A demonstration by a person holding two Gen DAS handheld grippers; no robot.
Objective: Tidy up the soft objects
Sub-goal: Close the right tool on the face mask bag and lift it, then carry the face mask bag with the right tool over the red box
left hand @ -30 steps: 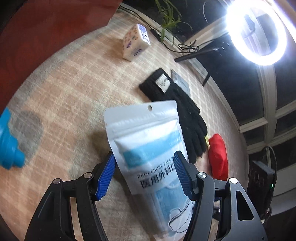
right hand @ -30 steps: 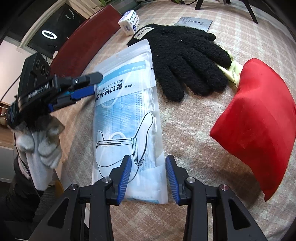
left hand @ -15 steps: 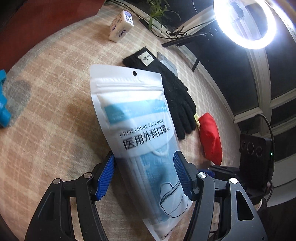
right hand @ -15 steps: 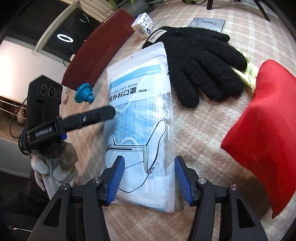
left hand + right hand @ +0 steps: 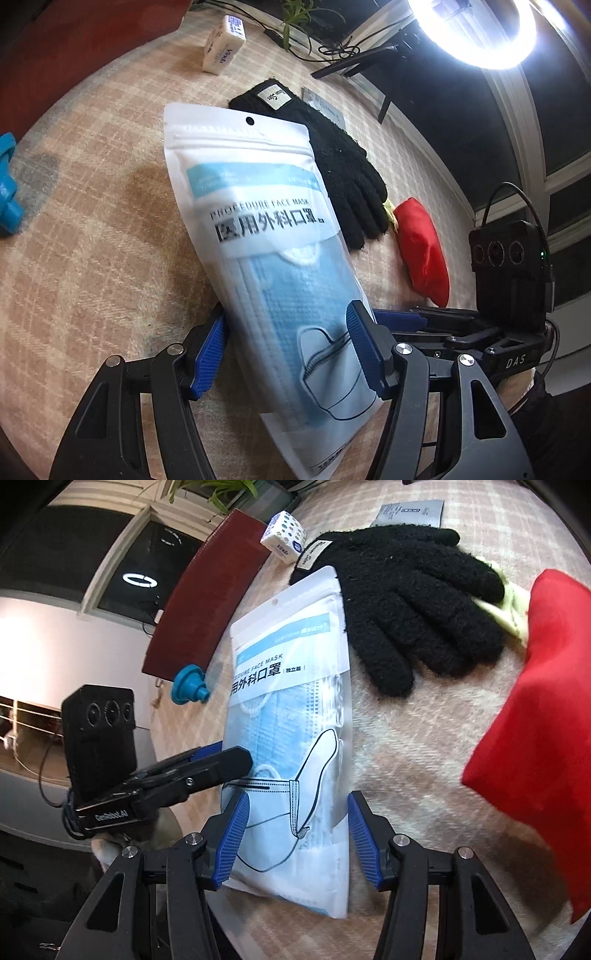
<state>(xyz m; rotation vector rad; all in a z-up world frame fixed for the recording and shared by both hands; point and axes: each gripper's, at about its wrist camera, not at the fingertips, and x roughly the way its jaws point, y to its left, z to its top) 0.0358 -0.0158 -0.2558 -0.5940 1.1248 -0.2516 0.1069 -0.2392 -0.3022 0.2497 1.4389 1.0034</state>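
A: Where is the face mask pack (image 5: 273, 258)?

B: Flat on the checked surface (image 5: 92, 258), just beside the black glove (image 5: 402, 602); a red pouch (image 5: 535, 775) lies farther right.

A: And the tongs?

B: Left tongs (image 5: 286, 347) straddle the pack's lower part, whether pressing it I cannot tell. Right tongs (image 5: 293, 834), just opened wider, stand apart over its bottom end, gripping nothing

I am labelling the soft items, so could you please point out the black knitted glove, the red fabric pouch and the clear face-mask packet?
black knitted glove (image 5: 402, 602), right wrist view, palm.
red fabric pouch (image 5: 543, 720), right wrist view, middle.
clear face-mask packet (image 5: 266, 236), left wrist view, printed label.
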